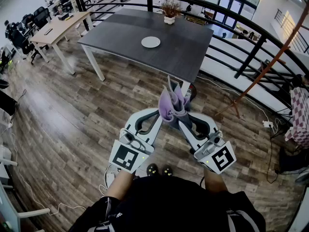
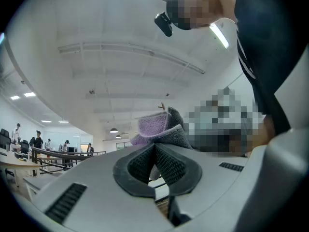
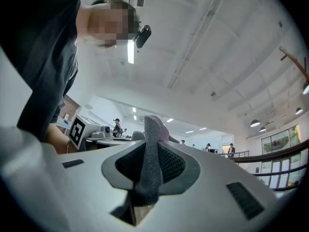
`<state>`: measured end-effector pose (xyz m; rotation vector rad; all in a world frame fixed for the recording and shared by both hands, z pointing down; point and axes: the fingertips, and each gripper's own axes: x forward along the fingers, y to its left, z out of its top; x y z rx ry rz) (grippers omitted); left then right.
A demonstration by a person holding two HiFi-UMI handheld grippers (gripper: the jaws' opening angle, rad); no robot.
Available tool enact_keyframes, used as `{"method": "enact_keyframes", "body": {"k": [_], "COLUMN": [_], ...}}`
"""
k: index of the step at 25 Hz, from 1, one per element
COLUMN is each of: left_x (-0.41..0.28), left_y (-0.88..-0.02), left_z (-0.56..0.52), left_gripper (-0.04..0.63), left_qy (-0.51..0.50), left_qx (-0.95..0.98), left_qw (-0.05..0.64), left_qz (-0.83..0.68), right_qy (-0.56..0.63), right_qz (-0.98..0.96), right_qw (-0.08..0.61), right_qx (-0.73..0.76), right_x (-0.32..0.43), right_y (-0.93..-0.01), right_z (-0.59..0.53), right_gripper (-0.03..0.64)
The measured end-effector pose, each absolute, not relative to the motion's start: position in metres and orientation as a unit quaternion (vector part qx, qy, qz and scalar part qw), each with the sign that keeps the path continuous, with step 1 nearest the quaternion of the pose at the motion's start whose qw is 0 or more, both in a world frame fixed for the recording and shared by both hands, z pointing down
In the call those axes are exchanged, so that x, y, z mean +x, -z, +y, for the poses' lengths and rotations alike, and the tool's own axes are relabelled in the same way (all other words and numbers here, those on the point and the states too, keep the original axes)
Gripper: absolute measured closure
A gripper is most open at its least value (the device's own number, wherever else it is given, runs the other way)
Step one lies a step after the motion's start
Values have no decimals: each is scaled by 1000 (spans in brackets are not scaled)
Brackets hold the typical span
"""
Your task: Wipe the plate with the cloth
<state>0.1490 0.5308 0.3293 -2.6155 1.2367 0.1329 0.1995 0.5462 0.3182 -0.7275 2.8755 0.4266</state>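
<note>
A purple and grey cloth is bunched up in mid-air in front of me, above the wooden floor. My left gripper and my right gripper meet at it from either side, each shut on a fold. In the left gripper view the cloth stands up out of the tips of the left gripper. The right gripper has a grey fold of the cloth pinched between its pads. The white plate lies on the dark table, far ahead of both grippers.
A potted plant stands at the table's far edge. A black railing curves along the right, with cables on the floor. A light wooden desk with chairs and people is at the far left.
</note>
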Motion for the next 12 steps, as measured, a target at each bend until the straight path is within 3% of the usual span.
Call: {"method": "enact_keyframes", "body": {"k": [12], "left_x": [145], "left_y": [-324], "left_z": [528], "left_gripper": [595], "left_qy": [-44], "left_qx": [-893], "left_qw": [124], "left_qz": [431], "right_qy": [-152], "right_qz": [959], "right_qw": [71], "right_qx": [-227], "right_x": [194], "right_y": [-315], "right_z": [545], "right_gripper": [543]}}
